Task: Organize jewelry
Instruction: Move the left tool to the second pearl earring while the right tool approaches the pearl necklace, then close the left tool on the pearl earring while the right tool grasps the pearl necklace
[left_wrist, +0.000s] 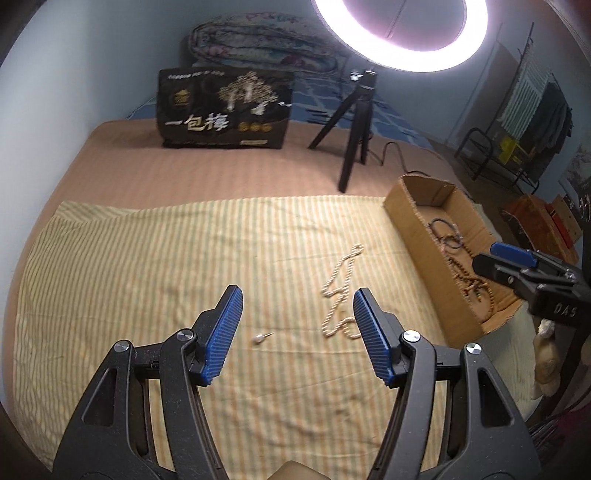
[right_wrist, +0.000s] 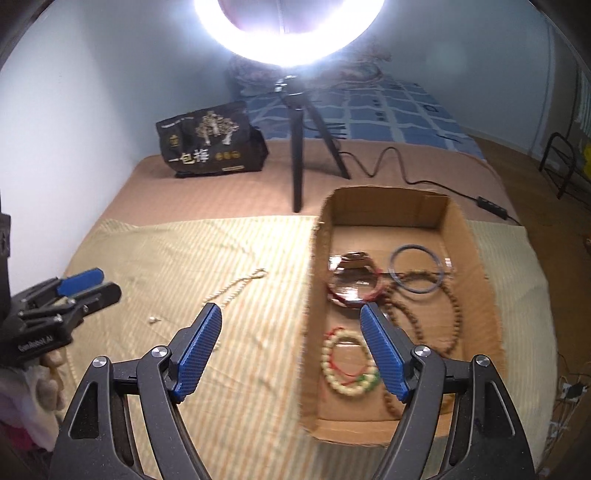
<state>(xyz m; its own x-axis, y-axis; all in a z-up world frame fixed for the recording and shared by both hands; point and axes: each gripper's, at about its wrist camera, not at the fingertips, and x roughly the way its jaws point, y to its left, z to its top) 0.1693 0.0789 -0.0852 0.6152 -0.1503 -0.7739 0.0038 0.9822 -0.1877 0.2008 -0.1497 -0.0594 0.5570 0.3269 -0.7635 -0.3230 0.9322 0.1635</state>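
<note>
A cream bead necklace (left_wrist: 341, 291) lies on the striped cloth (left_wrist: 147, 258), by the right fingertip of my open, empty left gripper (left_wrist: 297, 299). A small pearl earring (left_wrist: 258, 338) lies between its fingers. The necklace (right_wrist: 236, 288) and the earring (right_wrist: 153, 319) also show in the right wrist view. My right gripper (right_wrist: 290, 317) is open and empty above the left wall of the cardboard box (right_wrist: 472, 236). The box holds a cream bead bracelet (right_wrist: 349, 365), a blue bangle (right_wrist: 417, 269), a red bracelet (right_wrist: 352, 280) and a brown bead necklace (right_wrist: 456, 314).
A ring light on a black tripod (left_wrist: 356, 122) stands behind the cloth, its cable (right_wrist: 388, 162) running right. A black printed bag (left_wrist: 225, 107) sits at the back left. Folded quilts lie behind it. The box (left_wrist: 417, 229) sits at the cloth's right edge.
</note>
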